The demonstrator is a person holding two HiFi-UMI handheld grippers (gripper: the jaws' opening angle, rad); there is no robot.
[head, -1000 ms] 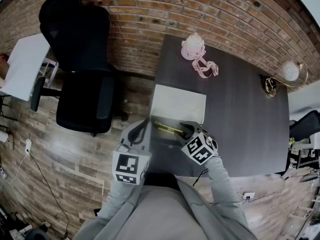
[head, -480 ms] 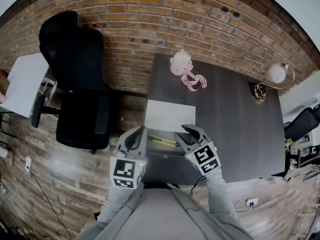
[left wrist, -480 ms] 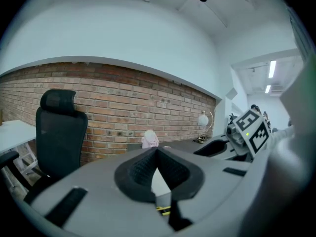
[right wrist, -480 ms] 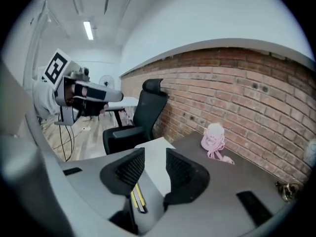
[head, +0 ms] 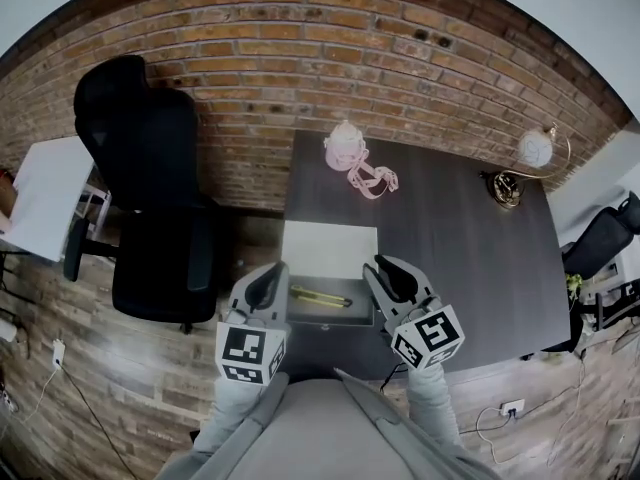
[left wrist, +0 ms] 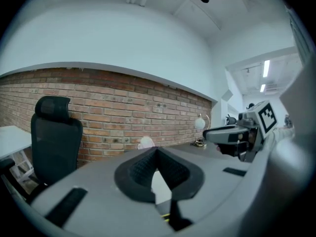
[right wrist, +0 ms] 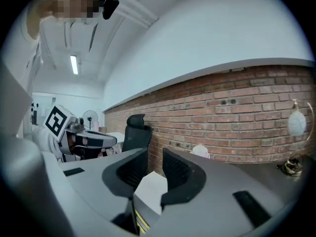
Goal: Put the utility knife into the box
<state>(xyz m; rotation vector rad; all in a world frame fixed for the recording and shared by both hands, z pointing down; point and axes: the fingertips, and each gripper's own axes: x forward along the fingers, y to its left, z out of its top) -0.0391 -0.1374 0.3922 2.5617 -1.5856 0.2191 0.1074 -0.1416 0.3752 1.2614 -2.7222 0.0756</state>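
The yellow utility knife (head: 320, 295) lies inside the shallow dark box (head: 332, 319) at the table's near edge, and neither gripper touches it. The box's white lid (head: 330, 250) lies flat just behind it. My left gripper (head: 263, 286) hovers at the box's left end with its jaws together and empty. My right gripper (head: 392, 278) hovers at the box's right end; its jaws are closing with a gap and nothing between them. A yellow sliver of the knife (right wrist: 140, 222) and the lid (right wrist: 152, 190) show through the right gripper (right wrist: 154, 155). The left gripper (left wrist: 157, 154) shows them too.
A pink tape holder with a loose pink strip (head: 352, 155) stands at the back of the dark table (head: 460, 248). A globe lamp (head: 534, 149) is at the back right. A black office chair (head: 150, 188) stands left of the table before the brick wall.
Both grippers have drawn back from the box and moved apart. The right gripper, earlier down at the knife's end, is now clear of it. The knife stays in the box.
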